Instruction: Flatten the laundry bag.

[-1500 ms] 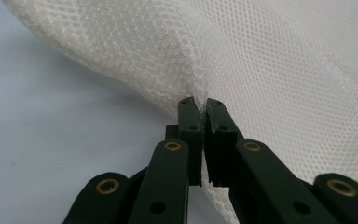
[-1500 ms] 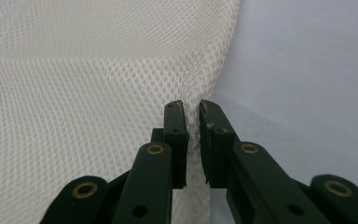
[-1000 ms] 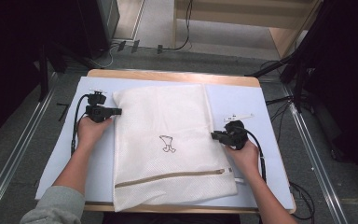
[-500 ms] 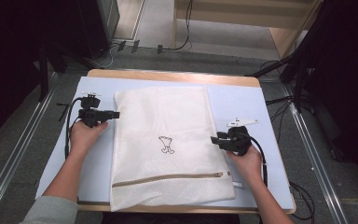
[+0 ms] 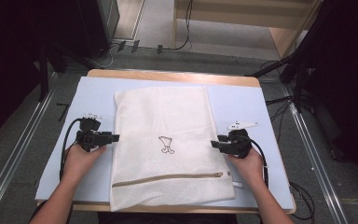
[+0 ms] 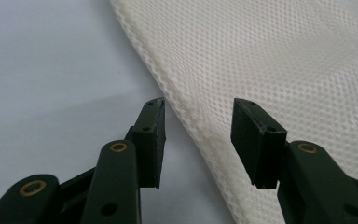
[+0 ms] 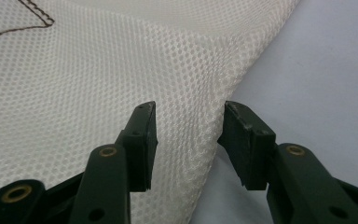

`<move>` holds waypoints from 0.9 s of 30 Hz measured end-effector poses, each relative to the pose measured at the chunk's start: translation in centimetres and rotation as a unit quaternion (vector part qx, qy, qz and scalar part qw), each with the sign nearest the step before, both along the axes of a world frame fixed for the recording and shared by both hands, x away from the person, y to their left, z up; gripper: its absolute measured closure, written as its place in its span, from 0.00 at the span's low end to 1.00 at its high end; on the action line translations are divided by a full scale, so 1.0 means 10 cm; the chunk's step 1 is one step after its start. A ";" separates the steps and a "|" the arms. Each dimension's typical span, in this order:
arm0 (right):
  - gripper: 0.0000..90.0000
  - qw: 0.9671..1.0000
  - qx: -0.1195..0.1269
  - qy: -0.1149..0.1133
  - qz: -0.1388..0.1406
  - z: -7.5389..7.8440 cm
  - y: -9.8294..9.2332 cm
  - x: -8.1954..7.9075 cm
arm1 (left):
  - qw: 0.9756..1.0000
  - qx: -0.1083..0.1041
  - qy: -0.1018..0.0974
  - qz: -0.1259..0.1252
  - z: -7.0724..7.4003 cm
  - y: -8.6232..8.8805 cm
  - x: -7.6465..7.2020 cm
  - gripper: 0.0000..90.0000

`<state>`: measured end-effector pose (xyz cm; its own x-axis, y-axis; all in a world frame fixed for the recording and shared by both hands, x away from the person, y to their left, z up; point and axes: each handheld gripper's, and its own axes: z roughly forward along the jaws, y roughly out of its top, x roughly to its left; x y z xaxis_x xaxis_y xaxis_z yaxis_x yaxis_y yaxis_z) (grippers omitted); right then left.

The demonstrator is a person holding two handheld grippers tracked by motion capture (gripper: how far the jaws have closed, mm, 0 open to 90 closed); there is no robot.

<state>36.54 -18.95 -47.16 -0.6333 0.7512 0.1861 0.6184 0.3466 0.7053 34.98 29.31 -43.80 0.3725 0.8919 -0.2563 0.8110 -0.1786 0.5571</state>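
Note:
A white mesh bag lies flat on the pale blue mat, with a brown zipper near the front and a small brown emblem in the middle. My left gripper sits at the bag's left edge. Its jaws have just been opening, and in the left gripper view the bag's edge runs between the pads untouched. My right gripper is at the right edge. Its jaws have also just been opening, and stand apart around a raised fold of mesh.
The mat covers a wooden table. Bare mat lies left and right of the bag. Cables trail on the floor behind the table, metal rails run along both sides, and a wooden shelf stands at the back right.
My left hand has slid toward the near side along the bag's left edge. The right hand has stayed almost in place. The bag's edges now lie flatter.

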 end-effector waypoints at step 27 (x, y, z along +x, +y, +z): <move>0.94 0.999 0.000 0.017 -0.044 0.04 0.08 0.38 | 1.000 -0.010 -0.008 0.003 -0.06 -0.03 0.70 0.96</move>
<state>40.34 -18.18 -46.77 -0.5584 0.8035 0.2066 0.6704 0.2904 0.6828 42.02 29.00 -44.39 0.3711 0.8889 -0.2685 0.8027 -0.1617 0.5740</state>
